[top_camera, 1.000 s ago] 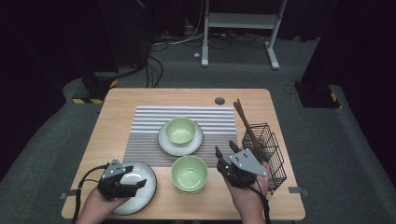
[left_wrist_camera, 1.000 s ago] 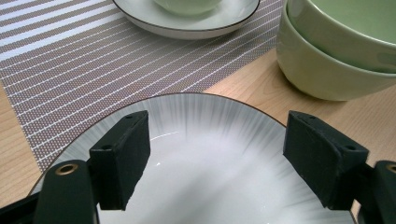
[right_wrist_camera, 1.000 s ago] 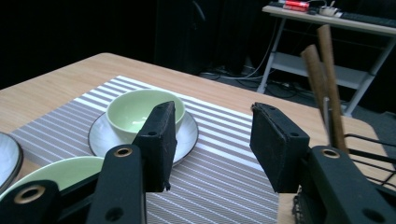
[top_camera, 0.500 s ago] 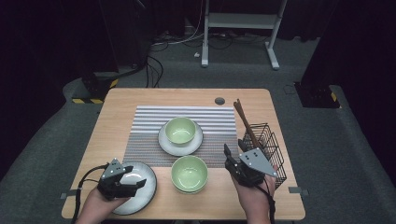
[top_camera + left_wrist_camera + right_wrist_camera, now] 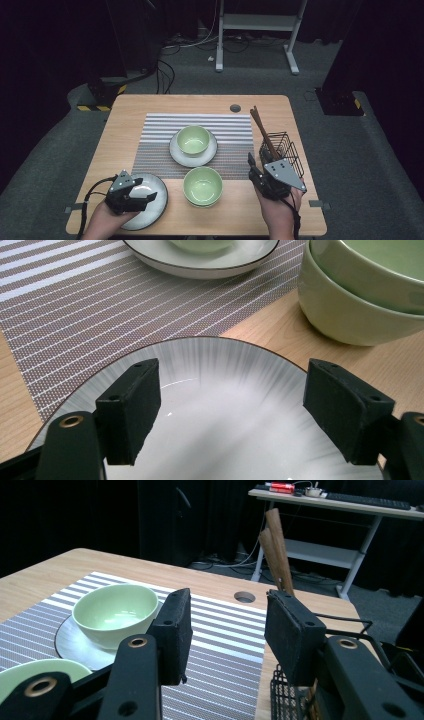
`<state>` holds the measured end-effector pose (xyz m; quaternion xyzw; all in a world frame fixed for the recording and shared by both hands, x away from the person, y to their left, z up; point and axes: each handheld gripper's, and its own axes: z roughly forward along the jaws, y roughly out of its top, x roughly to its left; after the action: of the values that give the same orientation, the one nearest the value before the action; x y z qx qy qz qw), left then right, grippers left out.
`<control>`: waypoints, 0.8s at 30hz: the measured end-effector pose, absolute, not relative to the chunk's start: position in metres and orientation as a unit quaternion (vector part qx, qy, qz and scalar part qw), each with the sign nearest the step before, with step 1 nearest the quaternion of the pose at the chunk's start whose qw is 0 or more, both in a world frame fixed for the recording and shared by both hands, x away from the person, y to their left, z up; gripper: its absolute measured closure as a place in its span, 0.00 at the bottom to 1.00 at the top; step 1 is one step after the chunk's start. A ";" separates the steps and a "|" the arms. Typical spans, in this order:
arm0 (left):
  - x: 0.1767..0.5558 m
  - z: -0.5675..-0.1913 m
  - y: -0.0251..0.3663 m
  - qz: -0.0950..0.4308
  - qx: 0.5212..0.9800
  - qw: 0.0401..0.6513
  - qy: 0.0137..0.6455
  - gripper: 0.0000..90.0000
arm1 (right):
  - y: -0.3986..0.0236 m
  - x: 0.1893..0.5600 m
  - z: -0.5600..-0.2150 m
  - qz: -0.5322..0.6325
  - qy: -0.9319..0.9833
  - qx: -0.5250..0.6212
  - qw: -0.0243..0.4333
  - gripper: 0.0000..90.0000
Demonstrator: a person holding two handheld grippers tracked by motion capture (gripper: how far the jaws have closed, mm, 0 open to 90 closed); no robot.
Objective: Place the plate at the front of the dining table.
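My left gripper (image 5: 148, 193) (image 5: 232, 390) hovers open over a grey-white plate (image 5: 158, 209) (image 5: 225, 440) at the table's front left, with nothing between its pads. Beside the plate stands a green bowl (image 5: 202, 186) (image 5: 360, 305), which looks like two bowls stacked. Another green bowl (image 5: 193, 140) (image 5: 115, 612) sits on a second plate (image 5: 182, 156) (image 5: 75, 640) on the striped placemat (image 5: 155, 135). My right gripper (image 5: 251, 165) (image 5: 227, 615) is open at the front right, just left of a black wire basket (image 5: 286, 147). Its jaws have just been closing, with nothing between them.
Wooden utensils (image 5: 262, 130) (image 5: 277, 545) stand tilted in the wire basket near the table's right edge. A round cable hole (image 5: 235, 108) lies at the back of the table. A white desk frame (image 5: 260, 22) stands on the floor beyond.
My right gripper has shifted a little to the right, closer to the basket, and its jaws have narrowed slightly. The left gripper has stayed over the plate.
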<state>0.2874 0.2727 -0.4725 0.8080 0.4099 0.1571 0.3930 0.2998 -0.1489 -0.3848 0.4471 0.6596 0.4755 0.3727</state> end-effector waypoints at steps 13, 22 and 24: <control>0.288 -0.472 0.274 0.159 0.808 0.392 0.411 0.26 | -0.161 0.306 -0.390 0.467 0.654 0.464 0.372 0.59; 0.288 -0.472 0.274 0.158 0.809 0.391 0.410 0.26 | -0.166 0.310 -0.395 0.458 0.654 0.473 0.373 0.60; 0.288 -0.472 0.274 0.159 0.809 0.390 0.409 0.26 | -0.166 0.311 -0.396 0.451 0.654 0.473 0.380 0.61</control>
<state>0.2878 0.2740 -0.4723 0.8090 0.4095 0.1592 0.3905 0.3106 -0.1661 -0.3963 0.4732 0.6540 0.4514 0.3803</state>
